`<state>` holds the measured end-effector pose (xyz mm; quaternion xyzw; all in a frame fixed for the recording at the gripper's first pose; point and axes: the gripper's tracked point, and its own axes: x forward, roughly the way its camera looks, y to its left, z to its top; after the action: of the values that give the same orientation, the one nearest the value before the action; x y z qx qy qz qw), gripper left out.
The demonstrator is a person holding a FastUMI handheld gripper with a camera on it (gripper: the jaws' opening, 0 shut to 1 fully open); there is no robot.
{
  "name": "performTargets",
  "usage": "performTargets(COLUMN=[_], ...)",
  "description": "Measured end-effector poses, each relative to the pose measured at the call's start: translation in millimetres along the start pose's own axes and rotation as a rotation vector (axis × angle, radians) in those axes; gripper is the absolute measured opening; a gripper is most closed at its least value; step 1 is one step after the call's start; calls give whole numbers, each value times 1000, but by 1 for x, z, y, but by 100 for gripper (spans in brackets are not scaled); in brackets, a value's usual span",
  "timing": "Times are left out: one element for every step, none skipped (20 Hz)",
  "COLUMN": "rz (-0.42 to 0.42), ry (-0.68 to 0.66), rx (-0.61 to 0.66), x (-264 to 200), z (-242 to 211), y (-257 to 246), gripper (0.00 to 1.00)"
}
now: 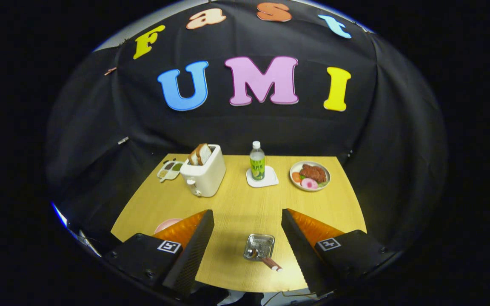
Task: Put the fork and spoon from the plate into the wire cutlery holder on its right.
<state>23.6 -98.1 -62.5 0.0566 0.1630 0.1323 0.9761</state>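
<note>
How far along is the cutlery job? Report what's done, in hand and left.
Done, it seems: handles stick out of the wire cutlery holder, between the fingers. How many pieces I cannot tell. In hand: nothing; the gripper is open. Left: check the pink plate, mostly hidden behind one finger.

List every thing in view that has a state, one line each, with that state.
Gripper: open, fingers wide apart, holding nothing.
Square wire cutlery holder: upright between the fingers, utensil handles sticking out of it.
White toaster: bread slices raised in the slot.
Clear plastic bottle: upright on a white coaster, capped.
Round plate: loaded with food.
Pink plate: mostly hidden behind one finger.
</note>
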Motion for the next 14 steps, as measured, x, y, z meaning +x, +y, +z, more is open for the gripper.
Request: performTargets(rz=[15,32,43,52,59,68,82,95,104,110,114,117,125,132], ry=[-36,-64,-86,-113,-125,-140,-149,-159,-166,-178,-187,-189,-186,-182], rx=[-5,-6,-11,-13,-16,-17,-19,-25,-36,-48,-58,-62,-64,-68], x=[-3,-6,-8,-11,-16,-19,-20,-23,-24,-26,-29,-31,-33,-35], z=[7,10,13,16,17,19,21,22,22,23,22,19,14,10], y=[4,7,8,7,6,5,6,6,4,1,-2,-4,-4,-4], gripper=[99,99,99,99,100,99,100,100,99,100,100,99,100,100])
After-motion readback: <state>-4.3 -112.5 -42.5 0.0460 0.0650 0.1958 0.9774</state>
